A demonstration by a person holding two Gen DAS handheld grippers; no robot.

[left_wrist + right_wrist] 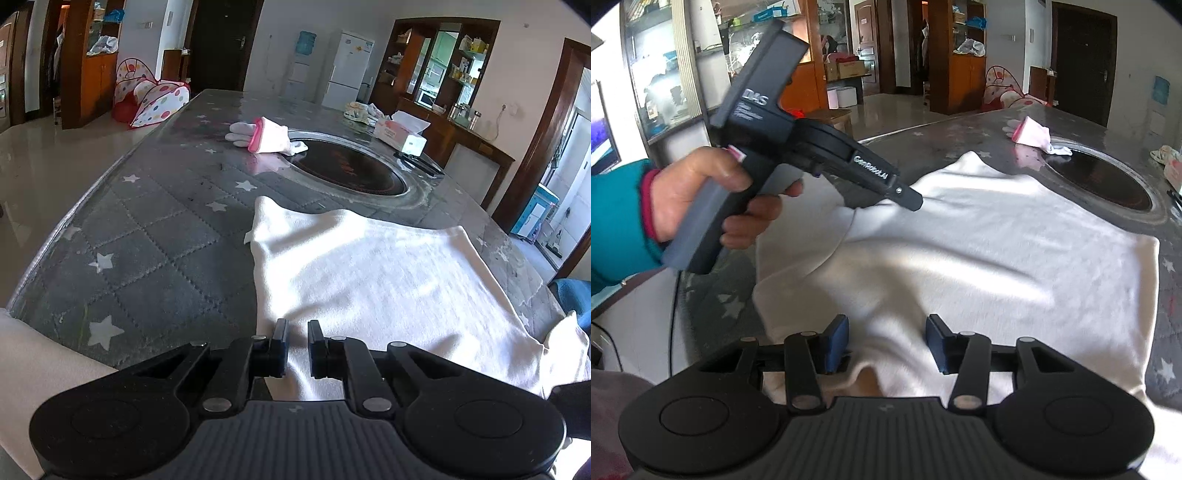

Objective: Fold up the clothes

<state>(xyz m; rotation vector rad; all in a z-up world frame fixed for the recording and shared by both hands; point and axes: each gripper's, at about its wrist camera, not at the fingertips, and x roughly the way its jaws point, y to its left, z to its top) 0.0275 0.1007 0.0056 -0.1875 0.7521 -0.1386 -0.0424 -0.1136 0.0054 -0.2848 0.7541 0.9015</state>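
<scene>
**Taking the near edge for the fold**

We have the white garment (960, 258) spread flat at the tabletop's (147, 258) near edge. Our left gripper (297, 343) pinches its left side, fingers nearly shut on cloth. Our right gripper (886, 339) stands open over the near hem; it should close evenly before lifting. Beyond lie an inset black hob (351, 166), pink cloth (269, 134), tissue box (400, 133).

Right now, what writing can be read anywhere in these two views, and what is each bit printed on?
"GenRobot.AI": white lettering on the side of the left tool, seen in the right wrist view.
"DAS": large letters on the grey block at the back of that tool; the fine lines under it are too small to read.
Tissue box: pink print, too blurred to read.
Fridge: stickers, too small to read.
</scene>
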